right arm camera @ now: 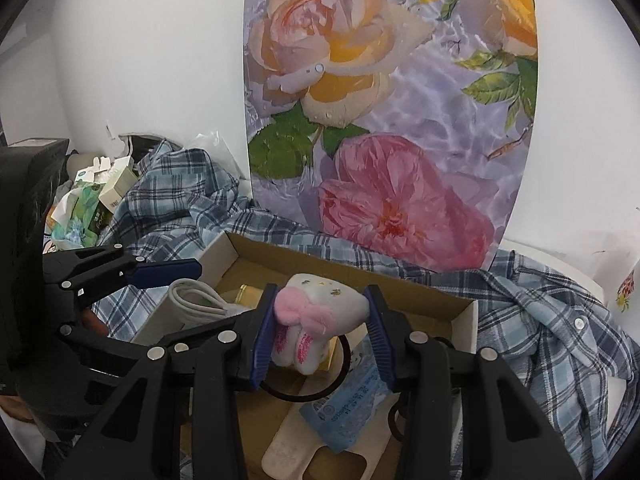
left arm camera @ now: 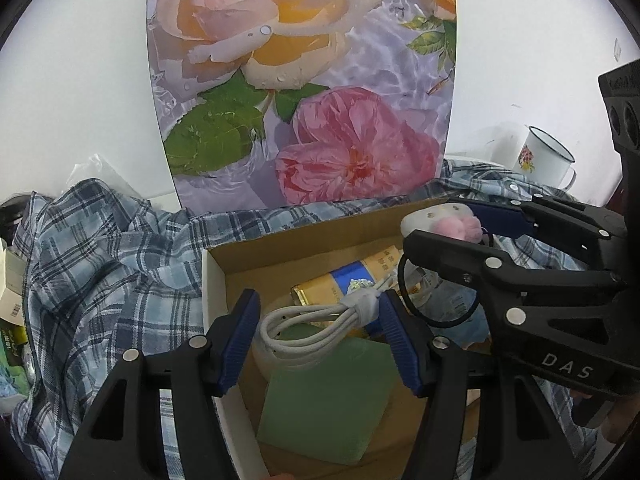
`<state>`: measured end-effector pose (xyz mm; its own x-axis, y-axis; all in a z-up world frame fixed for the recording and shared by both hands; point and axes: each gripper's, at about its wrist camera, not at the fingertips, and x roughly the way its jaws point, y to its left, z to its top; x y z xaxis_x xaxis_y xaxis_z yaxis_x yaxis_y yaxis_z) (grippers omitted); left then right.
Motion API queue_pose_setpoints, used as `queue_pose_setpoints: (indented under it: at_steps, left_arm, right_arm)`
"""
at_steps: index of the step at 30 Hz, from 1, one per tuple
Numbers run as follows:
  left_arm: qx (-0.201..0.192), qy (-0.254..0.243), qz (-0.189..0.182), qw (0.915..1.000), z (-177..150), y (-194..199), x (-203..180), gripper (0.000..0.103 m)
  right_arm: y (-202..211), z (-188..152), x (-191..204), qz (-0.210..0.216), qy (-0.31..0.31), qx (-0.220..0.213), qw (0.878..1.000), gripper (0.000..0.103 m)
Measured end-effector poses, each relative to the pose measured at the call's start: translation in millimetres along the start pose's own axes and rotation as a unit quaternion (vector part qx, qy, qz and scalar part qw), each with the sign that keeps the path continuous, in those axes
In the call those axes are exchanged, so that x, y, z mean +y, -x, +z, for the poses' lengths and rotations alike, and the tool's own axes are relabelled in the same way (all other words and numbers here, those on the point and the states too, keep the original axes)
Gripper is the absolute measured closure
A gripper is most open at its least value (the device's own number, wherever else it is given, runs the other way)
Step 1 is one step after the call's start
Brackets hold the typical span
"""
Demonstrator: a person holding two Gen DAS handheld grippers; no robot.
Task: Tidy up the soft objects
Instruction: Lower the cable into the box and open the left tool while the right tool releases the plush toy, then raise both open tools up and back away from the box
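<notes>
Gripping a coiled white cable (left arm camera: pixel 316 326), the left gripper (left arm camera: pixel 318 338) hangs over an open cardboard box (left arm camera: pixel 216 276); its blue pads press both ends of the coil in the left wrist view. Below the coil lie a green pad (left arm camera: pixel 328 400) and a gold-and-blue packet (left arm camera: pixel 356 280), both partly covered. At 3 o'clock the right gripper (left arm camera: pixel 464 222) holds a white plush toy (left arm camera: pixel 440 216) with a pink bow, mostly hidden by its fingers. A plaid shirt (left arm camera: pixel 100 248) surrounds the box; a mug (left arm camera: pixel 544 156) stands at 2 o'clock, cut by the gripper body.

From the right wrist, the toy (right arm camera: pixel 320 320) is clamped between the right gripper (right arm camera: pixel 320 336) pads above the box (right arm camera: pixel 464 320). A black ring (right arm camera: pixel 304 390) and a blue pouch (right arm camera: pixel 352 412) lie beneath, half hidden. The left gripper (right arm camera: pixel 200 292) at 9 o'clock shows the cable (right arm camera: pixel 192 300); the clutter (right arm camera: pixel 92 196) behind it is hard to make out.
</notes>
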<state>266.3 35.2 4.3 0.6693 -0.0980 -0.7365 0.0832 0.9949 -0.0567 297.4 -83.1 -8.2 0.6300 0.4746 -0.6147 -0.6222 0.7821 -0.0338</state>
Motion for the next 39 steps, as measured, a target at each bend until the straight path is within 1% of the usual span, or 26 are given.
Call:
queue_pose_setpoints:
  at_steps: [3,5,7,8,9,11,12,13,15,23,27,30,33,35,39]
  left_arm:
    - [0.0,-0.002,0.005,1.0,-0.2,-0.3,0.5,0.039]
    - [-0.006,-0.006,-0.001,1.0,0.0,1.6,0.6,0.037]
    - [-0.008,-0.004,-0.005,0.9999,0.6,2.3,0.5,0.003]
    - [-0.007,-0.004,-0.004,1.0,1.1,2.5,0.5,0.0]
    - [-0.006,-0.004,0.001,1.0,1.6,2.4,0.2,0.0]
    - [-0.016,-0.012,0.012,0.9997,1.6,4.5,-0.8,0.0]
    - [-0.019,-0.014,0.012,0.9996,1.9,5.9,-0.9,0.0]
    - [-0.02,-0.013,0.01,0.9997,2.4,6.2,-0.3,0.0]
    - [-0.021,-0.009,0.007,0.9997,2.8,6.8,1.6,0.0]
    - [-0.035,-0.016,0.028,0.9989,5.3,13.6,1.8,0.0]
    - [-0.049,-0.012,0.029,0.9983,8.2,19.9,3.1,0.0]
    - [-0.058,-0.006,0.041,0.9975,10.9,26.2,4.6,0.0]
    - [-0.076,-0.01,0.057,0.9954,12.8,35.7,5.2,0.0]
    - [-0.094,-0.004,0.073,0.9929,15.0,44.3,7.0,0.0]
    - [-0.115,-0.002,0.069,0.991,18.4,59.3,9.9,0.0]
  right_arm:
    - [-0.3,0.2,-0.2,0.003,-0.003,0.002,1.0,0.061]
    - [1.6,0.6,-1.6,0.002,-0.005,0.0,1.0,0.06]
    - [3.0,1.6,-2.6,-0.001,-0.006,-0.001,1.0,0.056]
    - [3.8,2.0,-3.1,-0.005,-0.007,0.001,1.0,0.045]
    - [5.2,2.8,-4.6,-0.009,-0.012,0.0,1.0,0.03]
    - [8.1,3.9,-7.6,-0.013,-0.02,-0.004,1.0,0.018]
    - [9.7,4.5,-8.1,-0.014,-0.02,-0.004,1.0,0.013]
    - [11.2,5.3,-8.2,-0.016,-0.019,-0.006,1.0,0.011]
    - [14.1,6.6,-7.3,-0.023,-0.016,-0.009,1.0,0.001]
    - [17.7,9.9,-7.3,-0.031,-0.017,-0.005,0.999,0.001]
    - [24.1,12.8,-11.8,-0.028,-0.029,-0.011,0.999,0.001]
    - [30.6,15.8,-12.2,-0.031,-0.029,-0.017,0.999,0.0]
    - [41.1,20.4,-10.6,-0.039,-0.028,-0.032,0.998,0.0]
    - [49.7,24.3,-9.6,-0.036,-0.026,-0.039,0.998,0.0]
    - [66.3,31.7,-4.8,-0.041,-0.016,-0.052,0.998,0.0]
